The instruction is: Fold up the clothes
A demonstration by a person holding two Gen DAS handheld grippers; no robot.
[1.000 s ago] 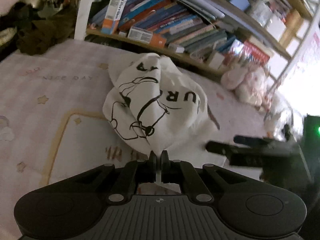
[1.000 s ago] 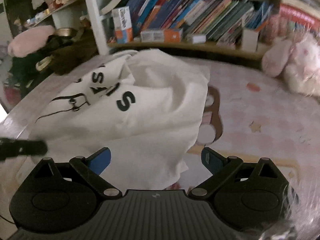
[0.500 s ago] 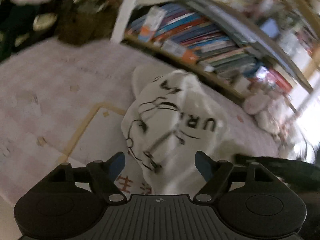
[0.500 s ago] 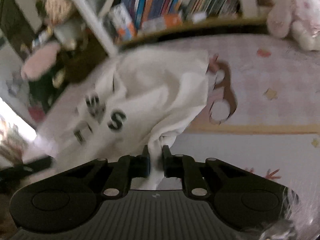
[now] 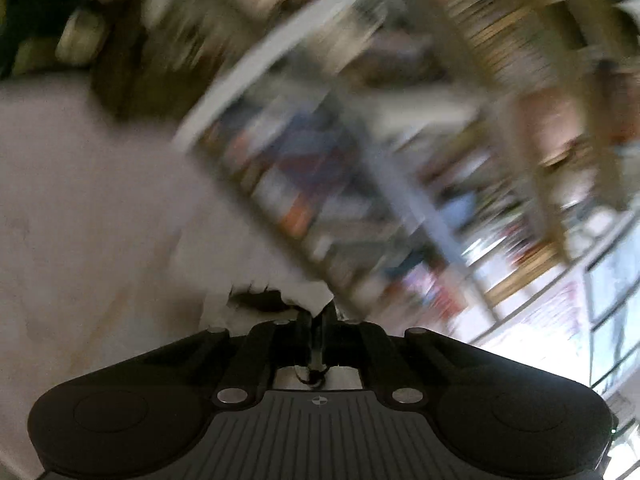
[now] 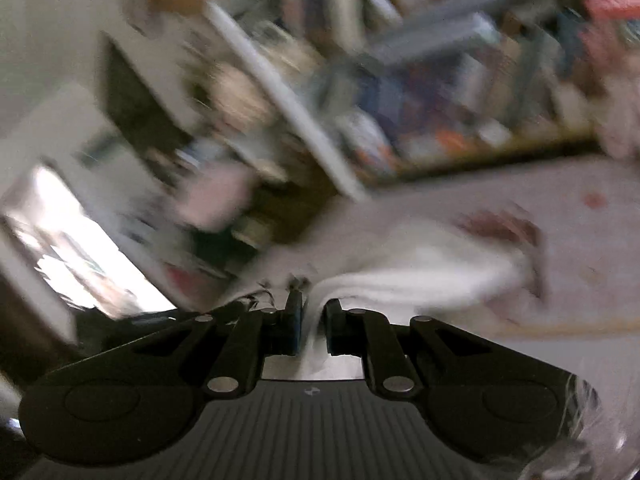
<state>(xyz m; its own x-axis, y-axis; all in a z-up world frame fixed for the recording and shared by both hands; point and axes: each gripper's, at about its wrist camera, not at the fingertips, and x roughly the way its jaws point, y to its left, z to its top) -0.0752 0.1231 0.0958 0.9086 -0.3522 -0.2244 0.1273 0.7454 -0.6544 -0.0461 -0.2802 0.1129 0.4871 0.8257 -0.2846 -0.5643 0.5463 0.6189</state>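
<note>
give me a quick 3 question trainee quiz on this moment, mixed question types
1. True or false: the left gripper has its jaws wide open.
2. Multiple choice: what is pinched by the right gripper? A) a book B) white cloth C) a plush toy
3. Short answer: what fills the blurred background behind the white cloth in both wrist views?

Key
1. False. The jaws are nearly closed, with a bit of the white cloth between them.
2. B. White cloth runs down between the jaws.
3. A bookshelf packed with books, smeared by motion.
</note>
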